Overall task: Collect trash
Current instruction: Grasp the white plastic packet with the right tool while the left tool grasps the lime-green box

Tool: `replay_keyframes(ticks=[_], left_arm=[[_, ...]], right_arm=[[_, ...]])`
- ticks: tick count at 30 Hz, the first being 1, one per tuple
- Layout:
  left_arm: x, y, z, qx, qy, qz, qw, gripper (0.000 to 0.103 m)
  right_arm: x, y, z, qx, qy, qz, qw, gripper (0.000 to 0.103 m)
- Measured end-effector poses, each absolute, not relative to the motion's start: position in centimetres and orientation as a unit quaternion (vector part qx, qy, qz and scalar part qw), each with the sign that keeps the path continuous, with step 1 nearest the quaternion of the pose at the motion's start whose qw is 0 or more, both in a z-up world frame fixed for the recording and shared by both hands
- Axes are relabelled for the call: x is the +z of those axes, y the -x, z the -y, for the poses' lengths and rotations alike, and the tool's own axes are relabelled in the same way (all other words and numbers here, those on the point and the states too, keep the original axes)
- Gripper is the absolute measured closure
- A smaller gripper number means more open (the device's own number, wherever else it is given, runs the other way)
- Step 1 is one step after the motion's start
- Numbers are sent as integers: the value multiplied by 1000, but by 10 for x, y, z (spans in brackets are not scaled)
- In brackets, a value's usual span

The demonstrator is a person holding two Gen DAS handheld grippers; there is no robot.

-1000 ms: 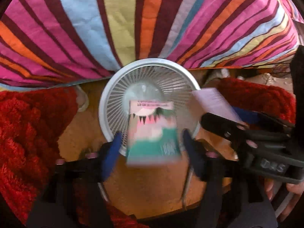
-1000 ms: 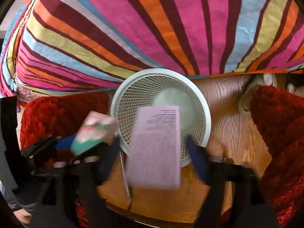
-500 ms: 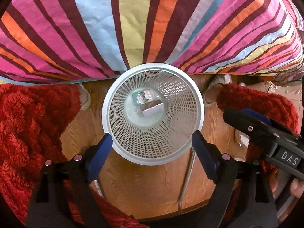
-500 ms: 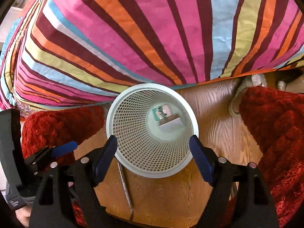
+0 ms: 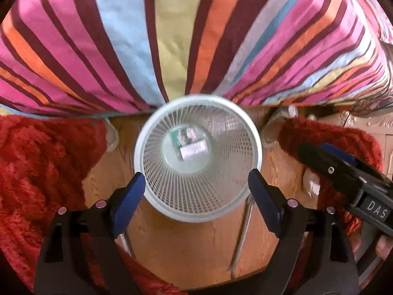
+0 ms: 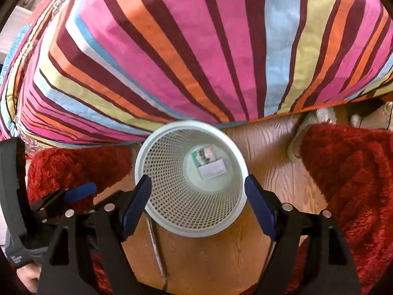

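Both grippers hang above the white mesh bin (image 5: 197,158), pointing almost straight down into it. The left gripper (image 5: 196,202) has its jaws spread wide with nothing between them, and the right gripper (image 6: 197,202) is the same: open, empty, its blue pads framing the bin's near rim without touching it. The trash lies at the bottom of the bin — a green printed card (image 5: 183,136) toward the far side, and a pale slip (image 5: 194,149) just nearer, overlapping its edge. So the drop looks done, and the step in hand is probably pulling clear to look for more. Doing that well means lifting each gripper straight up from the bin before swinging aside, since the bin is light-looking plastic and a finger catching the rim could tip it onto the wood floor (image 6: 267,147). The striped bedcover (image 5: 186,36) hangs just behind the bin and red rugs (image 5: 44,172) lie to either side of it, so any swing should stay above rim level. The jaws are best kept open — ready for the next piece.
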State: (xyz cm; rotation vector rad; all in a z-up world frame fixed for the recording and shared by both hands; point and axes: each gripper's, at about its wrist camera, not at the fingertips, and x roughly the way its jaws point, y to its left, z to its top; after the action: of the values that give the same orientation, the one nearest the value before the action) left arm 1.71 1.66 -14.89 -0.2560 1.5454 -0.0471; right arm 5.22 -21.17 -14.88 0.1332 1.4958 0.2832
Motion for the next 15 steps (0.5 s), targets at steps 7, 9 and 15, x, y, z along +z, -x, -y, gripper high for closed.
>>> replay_keyframes(ticks=[7, 9, 15], left_arm=[[-103, -26, -24, -6, 87, -627, 775, 11], [-87, -30, -27, -9, 71, -602, 795, 10], [-37, -52, -41, 7, 25, -520, 854, 10]], right_arm=[[-112, -59, 219, 131, -50, -615, 776, 29], [-99, -62, 222, 134, -51, -592, 793, 29], [-58, -84, 234, 125, -52, -515, 847, 29]])
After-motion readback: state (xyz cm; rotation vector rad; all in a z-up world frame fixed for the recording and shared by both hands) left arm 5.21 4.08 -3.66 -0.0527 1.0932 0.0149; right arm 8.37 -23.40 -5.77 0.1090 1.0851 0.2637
